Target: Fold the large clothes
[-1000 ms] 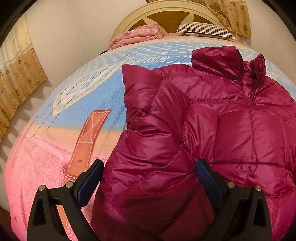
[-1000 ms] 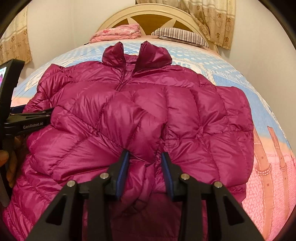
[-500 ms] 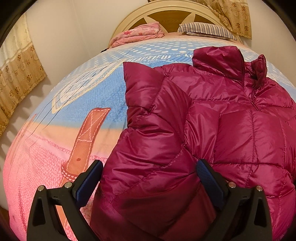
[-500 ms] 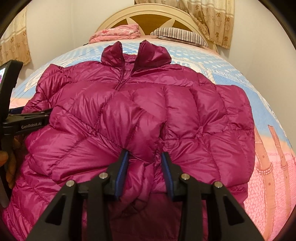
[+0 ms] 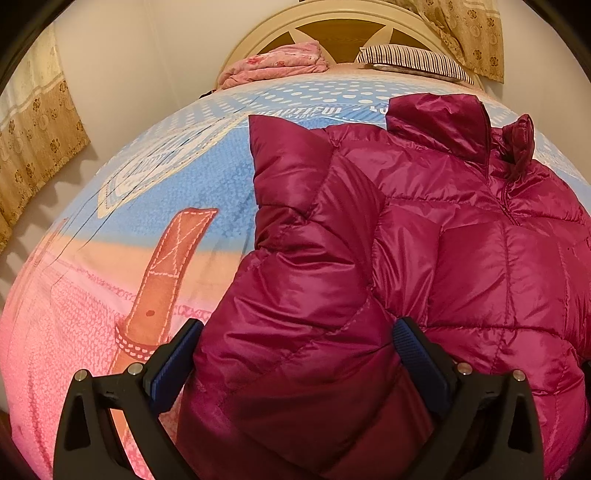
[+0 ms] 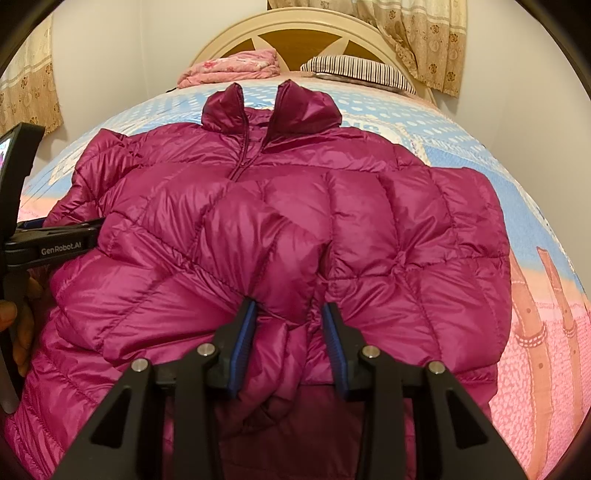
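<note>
- Grippers are seen nearest the lens, two in all, one in each of a person's hands. The right gripper (image 6: 289, 325) is pinched on a bunched fold of the puffer jacket (image 6: 295, 229) near its hem, its blue pads pressed into the padding, apparently so that the fold can be lifted or carried over.
- The left gripper (image 5: 295, 354) is shown spread wide, with a bulky side fold of the jacket (image 5: 406, 258) lying between its fingers; the padding reaches the right-hand pad, while the other pad stands clear of it, so no firm grip is judged to be held there.
- One magenta quilted jacket is laid front up across the bedspread (image 5: 147, 206), collar (image 6: 273, 107) pointed at the headboard. Both sides appear already turned in over the body, which is read as a fold in progress with the lengthwise fold yet to be made.
- A hand (image 6: 18, 325) is glimpsed at the left edge of the right wrist view, on the left tool's handle.
- One folded pink quilt (image 6: 232, 68) and one striped pillow (image 6: 354, 70) are set at the far end of the bed, against the single arched headboard (image 6: 295, 29).
- Patterned curtains (image 6: 424, 40) are hung at both sides of the room.
</note>
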